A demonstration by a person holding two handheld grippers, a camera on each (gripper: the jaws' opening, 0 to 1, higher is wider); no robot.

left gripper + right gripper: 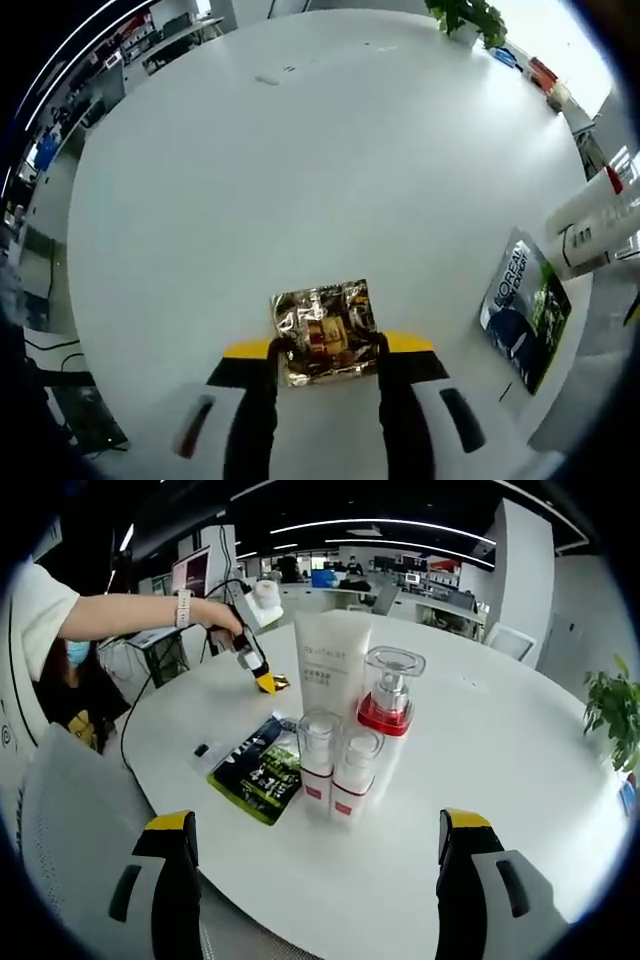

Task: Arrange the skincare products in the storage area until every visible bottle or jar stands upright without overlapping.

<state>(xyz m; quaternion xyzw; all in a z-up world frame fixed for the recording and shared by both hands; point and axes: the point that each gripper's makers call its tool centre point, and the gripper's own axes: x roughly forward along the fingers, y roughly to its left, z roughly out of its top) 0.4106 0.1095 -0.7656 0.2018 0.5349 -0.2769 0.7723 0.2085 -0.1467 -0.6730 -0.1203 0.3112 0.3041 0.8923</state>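
The left gripper (328, 362) is clamped on a small gold foil jar (324, 332), its jaws pressing the jar's two sides low over the white table (300, 150). That side grip looks chosen so the jar can be carried and set down standing, which the task asks for. In the right gripper view the same gripper (265, 683) shows near the tube, held by a hand (215, 615) at the end of an outstretched arm reaching in from the table's far edge, jaws angled down toward the tabletop.

The tube (331, 670) stands on its cap, upright. Just in front of it stands a pump bottle (388, 705) with a red collar, and nearer than that two small clear-capped bottles (340, 765) stand side by side, close or touching. These four form a tight standing cluster, none overlapping. A dark sachet (258, 770) lies flat just beside the small bottles, on the side toward the left gripper; the left gripper view shows it too (525, 305), near the tube (595, 220).

The right gripper (318, 880) hangs in front of the cluster, level, jaws wide apart and holding nothing, well short of the bottles.

The jar seems the last piece to join the cluster beside the tube.
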